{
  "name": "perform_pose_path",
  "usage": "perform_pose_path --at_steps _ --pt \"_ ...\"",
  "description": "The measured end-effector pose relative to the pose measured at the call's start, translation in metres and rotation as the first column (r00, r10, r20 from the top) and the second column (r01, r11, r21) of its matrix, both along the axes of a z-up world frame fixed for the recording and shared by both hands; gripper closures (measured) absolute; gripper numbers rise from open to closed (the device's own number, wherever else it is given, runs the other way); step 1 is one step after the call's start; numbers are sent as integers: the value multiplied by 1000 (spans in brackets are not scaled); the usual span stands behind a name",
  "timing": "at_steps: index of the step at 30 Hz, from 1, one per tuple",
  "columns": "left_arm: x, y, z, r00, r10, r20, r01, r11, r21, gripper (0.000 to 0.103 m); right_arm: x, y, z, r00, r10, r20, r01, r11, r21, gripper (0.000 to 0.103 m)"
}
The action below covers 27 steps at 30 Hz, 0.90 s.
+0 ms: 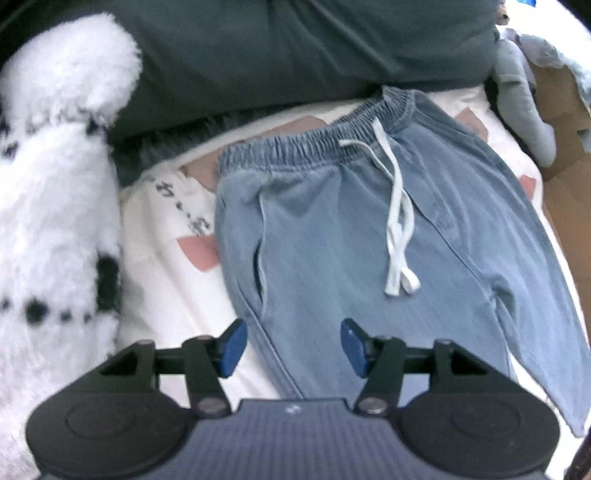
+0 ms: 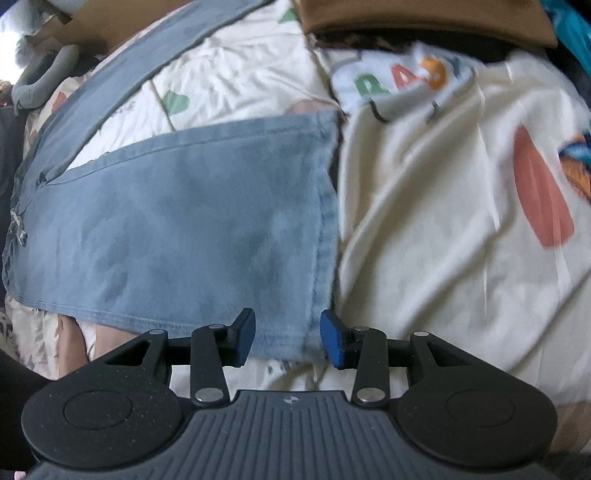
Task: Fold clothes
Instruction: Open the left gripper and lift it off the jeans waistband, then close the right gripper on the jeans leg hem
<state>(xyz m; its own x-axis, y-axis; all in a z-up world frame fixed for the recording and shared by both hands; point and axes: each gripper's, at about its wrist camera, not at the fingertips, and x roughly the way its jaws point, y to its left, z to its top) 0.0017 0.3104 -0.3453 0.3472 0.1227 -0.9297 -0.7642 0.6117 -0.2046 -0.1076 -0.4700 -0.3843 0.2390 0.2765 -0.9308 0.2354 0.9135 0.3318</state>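
Observation:
Light blue denim-look trousers (image 1: 332, 229) lie flat on a cream printed bedsheet (image 1: 170, 273), elastic waistband (image 1: 317, 136) far, white drawstring (image 1: 399, 225) hanging down the front. My left gripper (image 1: 293, 345) is open and empty, hovering over the upper left leg near the side seam. In the right wrist view one trouser leg (image 2: 184, 229) lies spread out, its hem (image 2: 327, 206) toward the right; the other leg (image 2: 155, 62) runs off up and away. My right gripper (image 2: 288, 339) is open and empty over the near hem corner.
A white fluffy plush with black spots (image 1: 55, 206) lies at the left. A dark grey pillow or blanket (image 1: 295, 48) lies behind the waistband. A grey garment (image 1: 521, 103) lies at the right. A cream printed T-shirt (image 2: 461, 206) lies right of the hem, with a brown item (image 2: 424, 18) beyond.

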Motion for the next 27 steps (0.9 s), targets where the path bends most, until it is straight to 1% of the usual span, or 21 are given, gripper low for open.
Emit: perform_pose_path --at_steps 4,6,9,12,17,18,19,20,24,27 --pt "-6 -10 -8 999 -17 -29 17 1000 -16 38 -16 -7 -14 998 -49 -46 49 999 -1 57" --pt "-10 -14 -12 1000 -9 -29 8 1000 -24 38 -23 -11 -20 995 -85 -59 86 996 16 57" --pt "-16 -22 -18 1000 0 -30 -1 999 -36 37 -29 -18 -26 987 -154 -49 157 985 72 57" --pt "-18 -32 -27 999 -10 -46 8 999 -51 37 -32 -20 -29 978 -207 -21 208 968 140 57" --pt "-24 -48 -39 998 1 -61 -6 996 -85 37 -34 -24 -29 955 -295 7 285 927 242 58" --pt "-25 -51 -41 998 5 -59 -10 996 -94 37 -34 -26 -27 951 -308 13 294 920 259 65" --pt "-25 -54 -42 998 6 -61 -12 995 -99 37 -34 -25 -29 950 -313 10 299 917 265 69" --pt "-26 -58 -43 998 7 -65 -14 994 -104 37 -33 -25 -31 948 -318 6 304 913 271 77" --pt "-30 -68 -46 994 19 -104 -31 992 -119 37 -30 -23 -37 941 -338 -7 325 899 293 77" --pt "-31 -75 -48 993 29 -113 -45 989 -141 37 -28 -22 -42 935 -353 -18 341 888 310 77"
